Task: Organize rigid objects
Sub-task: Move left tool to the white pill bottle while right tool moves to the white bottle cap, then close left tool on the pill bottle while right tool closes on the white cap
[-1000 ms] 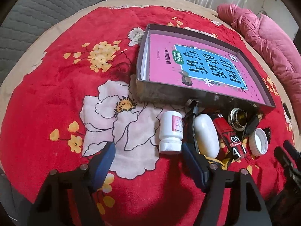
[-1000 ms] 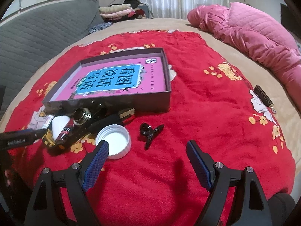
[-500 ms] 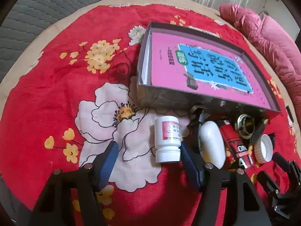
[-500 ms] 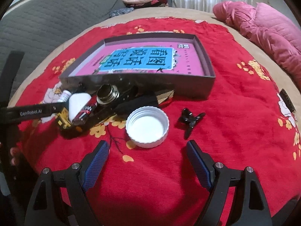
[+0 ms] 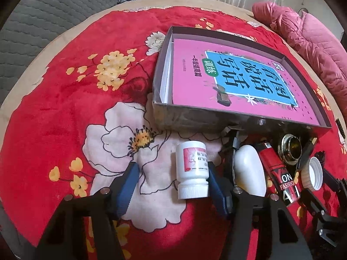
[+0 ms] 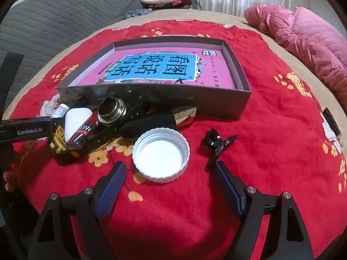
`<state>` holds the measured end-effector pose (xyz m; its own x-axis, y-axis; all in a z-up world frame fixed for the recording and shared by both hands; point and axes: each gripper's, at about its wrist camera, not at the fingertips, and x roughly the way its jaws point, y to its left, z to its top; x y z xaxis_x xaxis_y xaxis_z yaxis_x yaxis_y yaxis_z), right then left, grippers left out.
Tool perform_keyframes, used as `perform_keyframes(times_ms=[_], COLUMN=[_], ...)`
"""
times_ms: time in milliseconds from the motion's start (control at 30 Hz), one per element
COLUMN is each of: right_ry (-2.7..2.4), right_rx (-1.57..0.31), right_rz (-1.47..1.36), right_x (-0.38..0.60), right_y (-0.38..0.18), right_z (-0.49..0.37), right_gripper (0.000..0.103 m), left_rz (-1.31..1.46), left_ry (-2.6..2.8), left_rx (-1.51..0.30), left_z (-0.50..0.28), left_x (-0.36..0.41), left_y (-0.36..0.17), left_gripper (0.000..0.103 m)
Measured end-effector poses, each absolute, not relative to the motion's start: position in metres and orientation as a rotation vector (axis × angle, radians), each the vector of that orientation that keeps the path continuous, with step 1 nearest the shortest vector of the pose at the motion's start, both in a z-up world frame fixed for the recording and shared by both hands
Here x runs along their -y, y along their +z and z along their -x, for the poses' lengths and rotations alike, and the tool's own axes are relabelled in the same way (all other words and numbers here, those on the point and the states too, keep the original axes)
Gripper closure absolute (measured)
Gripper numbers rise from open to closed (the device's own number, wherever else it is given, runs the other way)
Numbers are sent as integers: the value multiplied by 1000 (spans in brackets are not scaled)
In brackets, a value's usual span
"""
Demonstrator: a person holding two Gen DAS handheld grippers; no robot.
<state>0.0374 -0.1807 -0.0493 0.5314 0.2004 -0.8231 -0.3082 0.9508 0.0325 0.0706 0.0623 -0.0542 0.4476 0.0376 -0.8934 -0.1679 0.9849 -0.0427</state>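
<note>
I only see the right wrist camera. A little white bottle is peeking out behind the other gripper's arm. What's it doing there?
Observer: The white pill bottle lies on its side, with its cap pointing toward the left gripper.
Operator: Is the gripper grabbing it?
Observer: Not yet. The jaws are open. The bottle sits between them, close beside one finger and with a wide gap to the other.
Operator: What's under it?
Observer: The edge of a big white flower print on the red blanket.
</note>
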Motion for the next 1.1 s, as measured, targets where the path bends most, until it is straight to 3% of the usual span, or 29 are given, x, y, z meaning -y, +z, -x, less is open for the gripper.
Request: perform_keyframes(times_ms=[267,400,633,1100], right_ry=[307,326,329,331], right_rx=[-951,-943,-942,-887], right_rz=[125,135,92,44], right_x=[180,177,183,191], right_y=[-51,-50,-48,-31], right_z=[-43,-42,-43,-42], right_gripper=[38,51,51,51], left_rz=[143,145,158,170], left_ry=[121,115,110,95], left_rx=[-1077,-1074,-1071,-1069], left_z=[-71,-69,-65,-56], left_x=[-66,-68,-72,-77], left_y=[-58,-57,-56,-49], left_gripper=[41,41,43,73])
